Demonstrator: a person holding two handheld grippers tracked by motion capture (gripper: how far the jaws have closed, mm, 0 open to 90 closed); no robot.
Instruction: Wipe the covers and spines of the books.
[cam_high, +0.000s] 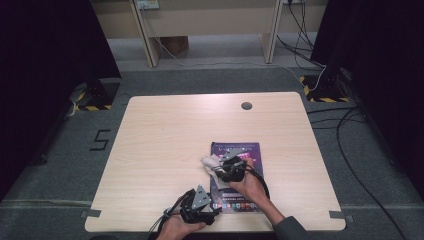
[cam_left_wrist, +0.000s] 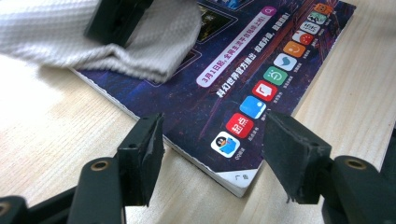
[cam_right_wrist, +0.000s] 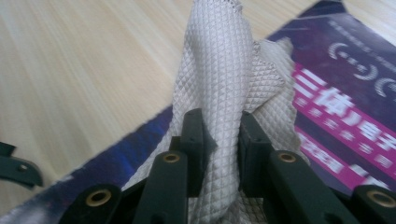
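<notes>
A purple book (cam_high: 245, 155) with coloured app icons on its cover lies flat on the wooden table (cam_high: 165, 135). A grey-white woven cloth (cam_high: 210, 162) rests on its left edge. My right gripper (cam_high: 227, 167) is shut on a fold of that cloth (cam_right_wrist: 219, 93), pinched between the pads over the book cover (cam_right_wrist: 345, 107). My left gripper (cam_high: 212, 212) hovers at the book's near left corner (cam_left_wrist: 238, 179), open, the corner lying between the jaws without the pads touching it. The cloth (cam_left_wrist: 154, 46) and the other gripper's dark jaw show farther up that view.
A round cable hole (cam_high: 246, 106) sits near the table's far edge. Black stands and cables (cam_high: 345, 125) lie on the grey floor to the right, a wooden desk frame (cam_high: 150, 35) beyond. Bare wood stretches left of the book.
</notes>
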